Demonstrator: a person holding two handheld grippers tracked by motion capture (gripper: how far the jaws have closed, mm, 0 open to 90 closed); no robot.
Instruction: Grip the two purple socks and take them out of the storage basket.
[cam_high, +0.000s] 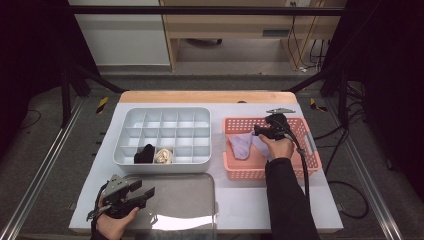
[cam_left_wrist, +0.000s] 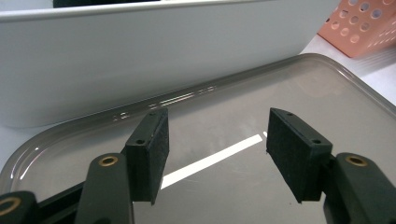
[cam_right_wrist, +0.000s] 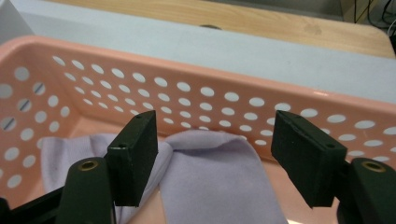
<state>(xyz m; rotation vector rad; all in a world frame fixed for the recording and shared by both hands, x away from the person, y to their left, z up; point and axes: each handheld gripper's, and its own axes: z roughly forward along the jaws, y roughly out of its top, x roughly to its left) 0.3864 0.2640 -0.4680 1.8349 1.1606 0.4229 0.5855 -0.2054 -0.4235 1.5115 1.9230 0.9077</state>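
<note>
Inside the pink basket (cam_right_wrist: 289, 100), the lilac cloth (cam_right_wrist: 210, 172) lies between the right tongs (cam_right_wrist: 219, 154), spread apart, unclamped.

Pink basket (cam_right_wrist: 196, 88) walls hem the lilac cloth (cam_right_wrist: 219, 177); open above; grey tray (cam_left_wrist: 327, 93) bare

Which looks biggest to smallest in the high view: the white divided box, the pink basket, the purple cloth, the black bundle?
1. White divided box and pink basket: box slightly bigger, but close.
2. Purple cloth.
3. Black bundle, smallest.
</note>
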